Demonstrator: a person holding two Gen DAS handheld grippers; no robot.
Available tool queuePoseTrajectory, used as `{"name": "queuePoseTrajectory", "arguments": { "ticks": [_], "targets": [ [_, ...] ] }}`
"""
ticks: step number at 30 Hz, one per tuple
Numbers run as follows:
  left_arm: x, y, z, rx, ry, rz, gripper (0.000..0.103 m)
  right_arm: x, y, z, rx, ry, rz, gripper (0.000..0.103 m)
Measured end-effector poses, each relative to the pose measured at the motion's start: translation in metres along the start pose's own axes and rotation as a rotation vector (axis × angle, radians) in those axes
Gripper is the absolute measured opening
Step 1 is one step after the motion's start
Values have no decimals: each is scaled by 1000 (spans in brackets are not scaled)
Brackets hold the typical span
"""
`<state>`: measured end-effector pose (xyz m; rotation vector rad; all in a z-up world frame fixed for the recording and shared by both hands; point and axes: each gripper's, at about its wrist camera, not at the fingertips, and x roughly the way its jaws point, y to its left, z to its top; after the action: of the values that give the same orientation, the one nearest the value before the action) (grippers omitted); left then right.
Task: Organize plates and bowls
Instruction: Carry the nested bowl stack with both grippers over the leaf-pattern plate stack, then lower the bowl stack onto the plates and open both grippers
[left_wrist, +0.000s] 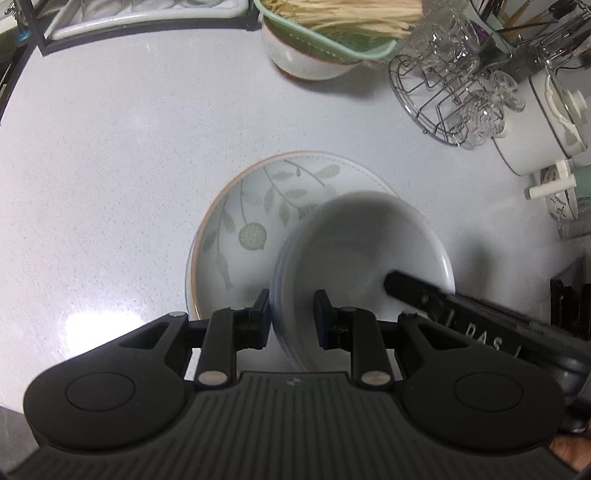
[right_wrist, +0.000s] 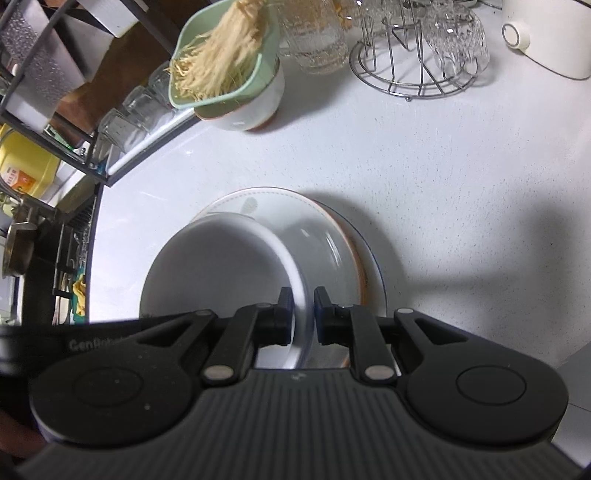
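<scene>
While the white bowl (left_wrist: 365, 247) sits tilted over the plate (left_wrist: 251, 221), we count one bowl in our grip and what looks like two plates stacked under it: the right wrist view shows a leaf-patterned plate (right_wrist: 325, 243) resting on a second, wider rim (right_wrist: 375, 266) edged in blue. The bowl is plain and glossy white inside, with faint blue bands on its outer wall; its image is slightly smeared. The plate is pale, with grey-green leaves, a round flower head and a thin orange rim line. Both lie on the speckled white counter (left_wrist: 129, 184), near its front edge.

We hold the bowl with two grippers. The left gripper (left_wrist: 291, 314) has its fingers either side of the bowl's near wall, one outside and one inside, closed on it. The right gripper (right_wrist: 303, 314) pinches the rim on the opposite side the same way; one of its fingers (left_wrist: 406, 291) shows inside the bowl in the left view.

Further back we see one white bowl (left_wrist: 310, 55) carrying a green strainer (left_wrist: 332, 40) of pale noodles, one wire rack (left_wrist: 436, 96) with several upturned glasses, and one white pot (left_wrist: 535, 122).
</scene>
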<state>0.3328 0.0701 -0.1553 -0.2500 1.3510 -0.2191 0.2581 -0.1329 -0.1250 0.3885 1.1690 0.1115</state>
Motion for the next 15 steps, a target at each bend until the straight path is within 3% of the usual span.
{"name": "queuePoseTrajectory", "arguments": {
  "ticks": [7,12,15],
  "targets": [
    [9,3,-9,1,5,16,27,8,-3,3,-28,9,-1,17],
    [-6,10,-6,-26,-36,26,34,-2,-3,6,-31,-23,-15,42],
    [-26,8,-5,-6,-83,44,34,-17,1,7,-51,-58,-6,46]
  ]
}}
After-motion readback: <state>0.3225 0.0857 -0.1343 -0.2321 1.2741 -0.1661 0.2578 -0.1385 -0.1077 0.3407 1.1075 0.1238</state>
